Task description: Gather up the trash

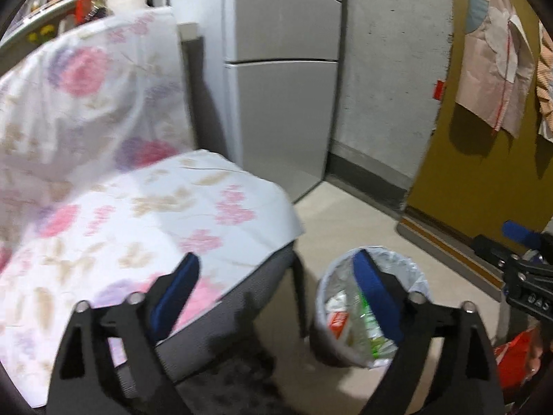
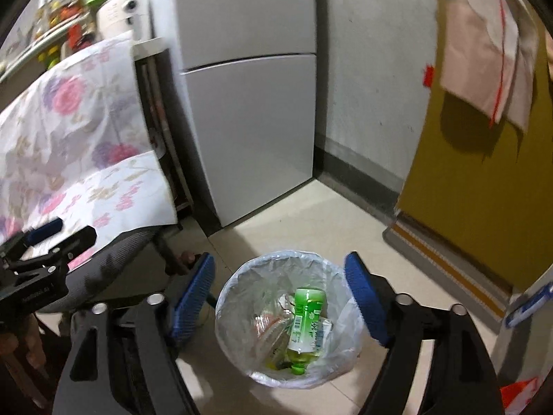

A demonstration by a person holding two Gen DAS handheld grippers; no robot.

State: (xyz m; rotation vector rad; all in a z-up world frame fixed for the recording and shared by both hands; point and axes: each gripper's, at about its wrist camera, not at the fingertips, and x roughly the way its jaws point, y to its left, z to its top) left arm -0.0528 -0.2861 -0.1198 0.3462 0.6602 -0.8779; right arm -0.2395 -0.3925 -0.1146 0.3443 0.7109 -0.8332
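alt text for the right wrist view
A lined bin on a tiled floor holds a green bottle and other trash, seen between the open fingers of the right hand-held gripper. Behind stand a fridge and a cloth-covered chair.

Both wrist cameras look forward and steeply down along their own jaws toward the floor, with the lined trash bin [image 2: 288, 318] as the landmark. The right wrist view sits close above the bin, looking into its mouth. The left wrist view stands further left, so the bin [image 1: 371, 306] falls lower right and the cloth-covered chair [image 1: 145, 214] fills its left. Both share bin, chair [image 2: 86, 180], refrigerator [image 2: 249, 103] behind and yellow door [image 1: 484, 159] right.
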